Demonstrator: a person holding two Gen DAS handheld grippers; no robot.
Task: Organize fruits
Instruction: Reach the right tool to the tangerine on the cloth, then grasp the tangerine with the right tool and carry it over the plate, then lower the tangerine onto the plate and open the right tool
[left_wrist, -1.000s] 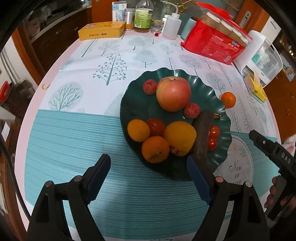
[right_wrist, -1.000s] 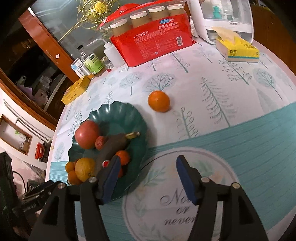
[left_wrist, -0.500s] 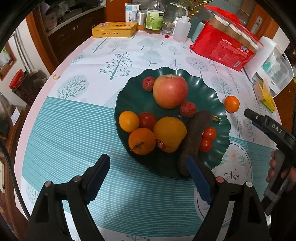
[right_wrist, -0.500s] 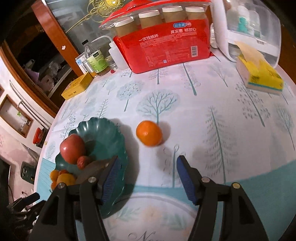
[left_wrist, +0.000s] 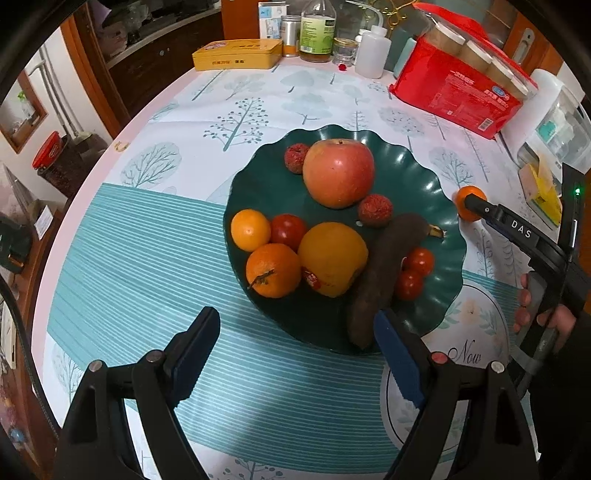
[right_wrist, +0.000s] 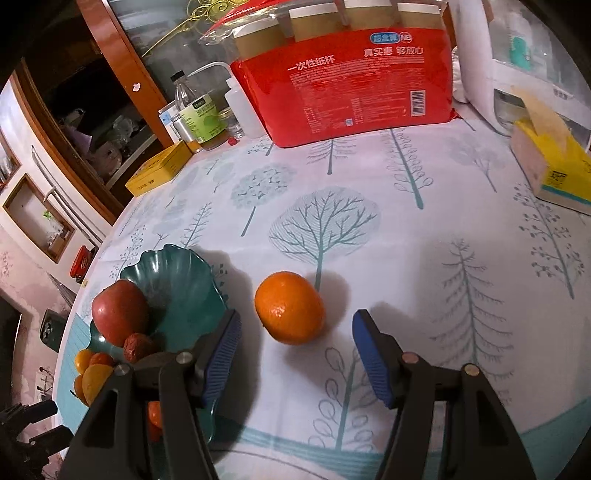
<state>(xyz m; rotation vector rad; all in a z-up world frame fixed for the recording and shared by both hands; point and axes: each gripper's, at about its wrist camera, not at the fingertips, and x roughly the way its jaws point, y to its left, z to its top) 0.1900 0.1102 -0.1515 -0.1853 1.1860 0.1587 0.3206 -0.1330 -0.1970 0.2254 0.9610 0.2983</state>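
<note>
Tangerine (right_wrist: 289, 307) untouched just ahead of open, empty right gripper (right_wrist: 295, 354)

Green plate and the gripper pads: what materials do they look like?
Green plate: likely glossy plastic or melamine, given the soft highlights and moulded wavy rim; glazed ceramic is possible.
Pads on the right gripper: blue, matte and ribbed, probably rubber or soft plastic, on black hard-plastic fingers.

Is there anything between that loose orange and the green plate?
No, only bare tablecloth separates the loose orange from the green plate, seen in the right wrist view.
</note>
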